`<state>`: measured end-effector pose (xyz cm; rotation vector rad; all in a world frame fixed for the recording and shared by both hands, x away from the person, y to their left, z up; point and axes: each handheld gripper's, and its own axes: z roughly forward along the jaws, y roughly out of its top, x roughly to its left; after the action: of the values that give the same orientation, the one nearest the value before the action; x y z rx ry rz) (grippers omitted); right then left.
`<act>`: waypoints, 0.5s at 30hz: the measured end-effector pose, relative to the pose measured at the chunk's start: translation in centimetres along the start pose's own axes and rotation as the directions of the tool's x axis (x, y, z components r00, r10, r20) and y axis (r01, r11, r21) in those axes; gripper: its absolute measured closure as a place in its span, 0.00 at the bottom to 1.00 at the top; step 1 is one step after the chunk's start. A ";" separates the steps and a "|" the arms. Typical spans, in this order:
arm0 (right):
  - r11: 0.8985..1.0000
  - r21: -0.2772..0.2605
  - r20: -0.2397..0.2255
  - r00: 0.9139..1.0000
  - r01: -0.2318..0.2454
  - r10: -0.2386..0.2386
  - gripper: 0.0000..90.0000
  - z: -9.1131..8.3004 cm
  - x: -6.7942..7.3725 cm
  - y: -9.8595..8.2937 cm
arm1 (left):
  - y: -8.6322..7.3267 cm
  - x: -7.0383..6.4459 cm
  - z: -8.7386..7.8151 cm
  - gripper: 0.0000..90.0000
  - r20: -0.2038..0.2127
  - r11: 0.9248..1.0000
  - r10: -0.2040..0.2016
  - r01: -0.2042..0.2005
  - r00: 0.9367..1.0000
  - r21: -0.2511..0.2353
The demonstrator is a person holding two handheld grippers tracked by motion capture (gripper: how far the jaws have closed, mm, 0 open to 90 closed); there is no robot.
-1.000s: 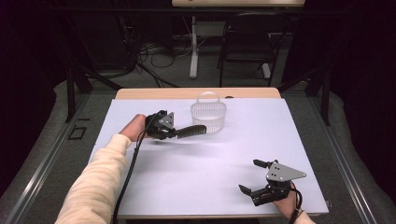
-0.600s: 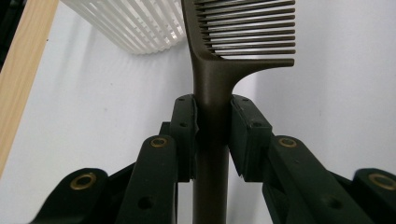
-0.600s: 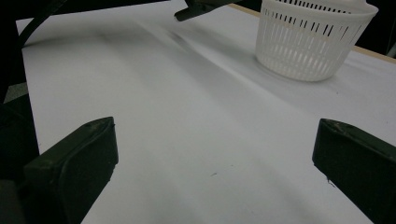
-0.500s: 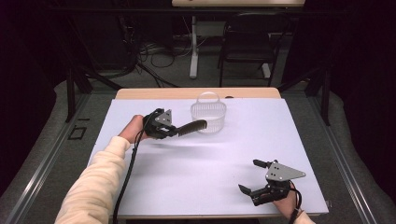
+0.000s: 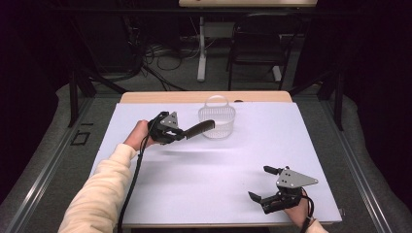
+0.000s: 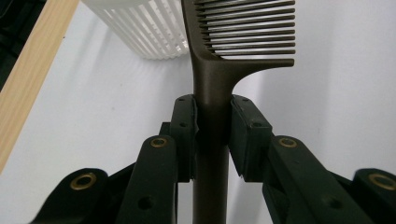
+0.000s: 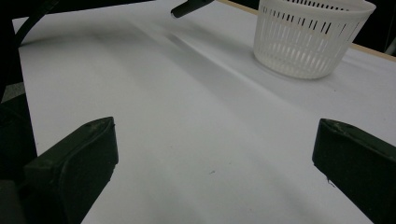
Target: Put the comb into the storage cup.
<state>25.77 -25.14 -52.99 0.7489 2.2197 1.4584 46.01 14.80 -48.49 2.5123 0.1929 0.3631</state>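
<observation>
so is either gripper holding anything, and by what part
The left gripper is shut on a dark comb, clamped by its handle just below the teeth. The right gripper is open and holds nothing.

Desk [image 5: 218, 165]: white top, bare across the middle of the frame, the lower left and the whole right side; open passage there.

Basket [image 5: 216, 121]: white, slotted, upright at upper centre of the high view, near the far edge; the one standing obstacle.

Comb [image 5: 198, 129]: dark, clamped in the left hand-held gripper [image 5: 182, 135], raised over the desk, its tip just beside the basket's left wall; blocks the approach from the left.

Right hand-held gripper [image 5: 262, 183]: lower right, jaws spread wide, bare desk between them; well apart from the basket.
</observation>
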 end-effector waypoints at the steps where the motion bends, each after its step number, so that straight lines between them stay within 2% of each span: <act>1: 1.000 0.001 0.000 1.000 0.001 -0.001 0.00 0.0 0.0 0.0 | -0.1 0.0 0.0 0.80 -0.006 1.000 -0.010 0.010 1.000 -0.006; 9: 1.000 0.004 0.002 1.000 0.005 -0.005 0.00 0.0 0.0 0.0 | -0.2 0.0 -0.5 0.81 -0.038 0.996 -0.076 0.074 0.996 -0.045; 15: 1.000 0.004 0.003 1.000 0.005 -0.005 0.00 0.0 0.0 0.0 | -0.1 -0.2 -0.8 0.81 -0.076 0.992 -0.119 0.114 0.990 -0.062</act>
<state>25.81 -25.15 -53.01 0.7459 2.2212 1.4504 45.56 15.25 -48.00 2.4187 0.3545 0.4158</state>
